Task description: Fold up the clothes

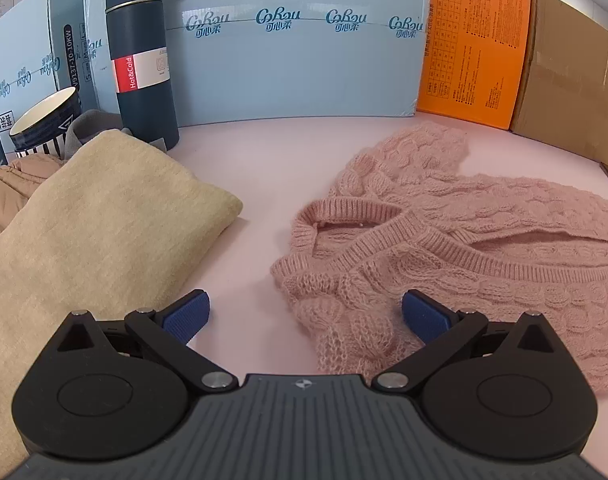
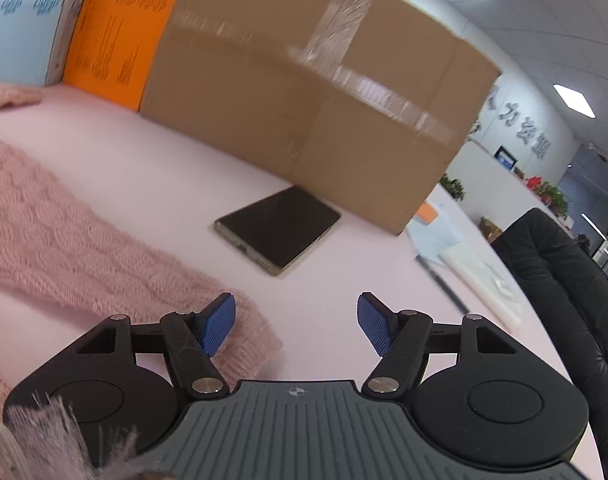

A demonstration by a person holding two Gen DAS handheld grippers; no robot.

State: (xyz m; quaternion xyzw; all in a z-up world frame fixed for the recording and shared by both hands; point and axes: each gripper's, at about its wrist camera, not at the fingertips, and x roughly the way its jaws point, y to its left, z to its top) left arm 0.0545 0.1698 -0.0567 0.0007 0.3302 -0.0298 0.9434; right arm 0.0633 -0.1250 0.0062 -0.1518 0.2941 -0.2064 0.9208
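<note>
Now left claw (image 1: pixel 306 318) released, above pink sweater (image 1: pixel 444 248); right claw (image 2: pixel 296 326) released beside sleeve (image 2: pixel 83 252).

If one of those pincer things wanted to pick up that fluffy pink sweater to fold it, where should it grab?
Probably the shoulder corner of the pink sweater, just beside the ribbed neckline. It lies flat and nearest the open left gripper, so coming in low from the near edge lets one finger slide beneath. The sleeve cuff suits the open right gripper likewise.
</note>
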